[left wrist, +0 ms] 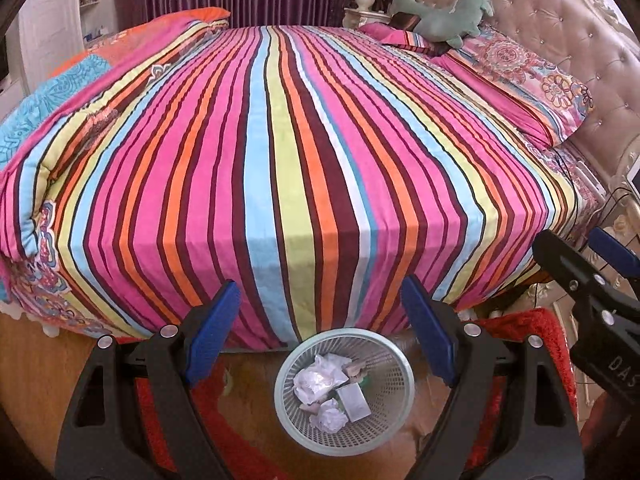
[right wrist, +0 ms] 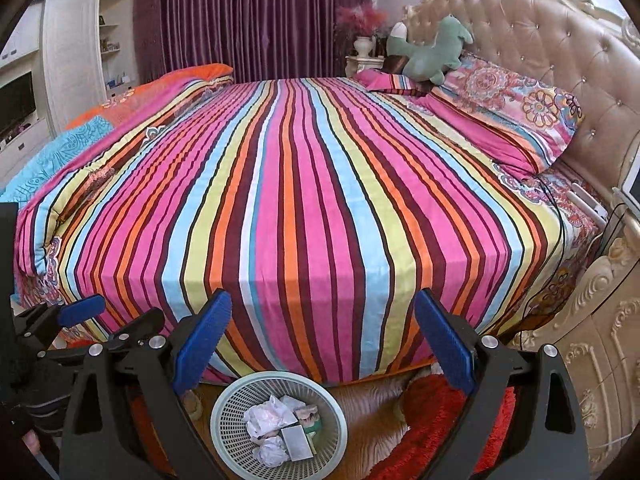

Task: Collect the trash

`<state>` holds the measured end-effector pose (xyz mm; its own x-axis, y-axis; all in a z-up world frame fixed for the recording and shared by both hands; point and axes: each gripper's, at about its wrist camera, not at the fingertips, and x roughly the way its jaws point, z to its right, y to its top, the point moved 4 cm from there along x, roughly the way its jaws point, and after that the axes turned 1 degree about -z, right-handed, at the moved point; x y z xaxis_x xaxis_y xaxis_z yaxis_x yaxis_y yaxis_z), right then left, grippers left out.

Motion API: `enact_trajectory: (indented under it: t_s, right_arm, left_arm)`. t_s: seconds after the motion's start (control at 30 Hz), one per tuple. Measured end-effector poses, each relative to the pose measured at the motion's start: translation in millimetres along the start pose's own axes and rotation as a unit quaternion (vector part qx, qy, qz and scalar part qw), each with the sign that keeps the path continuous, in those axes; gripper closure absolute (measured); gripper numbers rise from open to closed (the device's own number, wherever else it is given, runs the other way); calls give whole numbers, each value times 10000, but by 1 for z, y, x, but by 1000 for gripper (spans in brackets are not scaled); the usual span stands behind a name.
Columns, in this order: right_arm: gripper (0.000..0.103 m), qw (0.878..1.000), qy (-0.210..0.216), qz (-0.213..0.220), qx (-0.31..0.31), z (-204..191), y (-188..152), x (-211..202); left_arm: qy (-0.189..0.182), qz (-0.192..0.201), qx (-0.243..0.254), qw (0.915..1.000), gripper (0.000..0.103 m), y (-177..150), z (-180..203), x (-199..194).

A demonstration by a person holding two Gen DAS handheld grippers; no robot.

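Mesh wastebasket (left wrist: 394,408) upright on floor — crumpled paper (left wrist: 318,378) inside.

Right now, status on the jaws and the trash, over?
Left gripper and right gripper: jaws open, empty. Crumpled white paper in the round pale mesh wastebasket on the floor. Striped bedspread shows no trash.

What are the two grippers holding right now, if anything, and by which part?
Nothing. The left gripper and right gripper are both open and empty, above the trash basket with crumpled paper inside.

Striped bed (right wrist: 304,200) with pillows (right wrist: 516,116) and green plush toy (right wrist: 432,52); floor (left wrist: 256,396) under mesh wastebasket (left wrist: 390,392).
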<state>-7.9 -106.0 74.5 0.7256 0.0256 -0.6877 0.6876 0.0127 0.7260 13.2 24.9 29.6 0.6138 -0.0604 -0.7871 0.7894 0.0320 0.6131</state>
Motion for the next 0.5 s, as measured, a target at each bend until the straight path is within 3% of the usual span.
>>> enact_trajectory:
  t_s: [0.2,0.5]
  right_arm:
    - [15,10000,-29,62,29,1,2,-5]
    - [15,9999,-38,97,24,0,2,-8]
  left_arm:
    - [303,84,151,9994,22,2,3,-7]
    - [414,220,279,9985,22,6,6,-15]
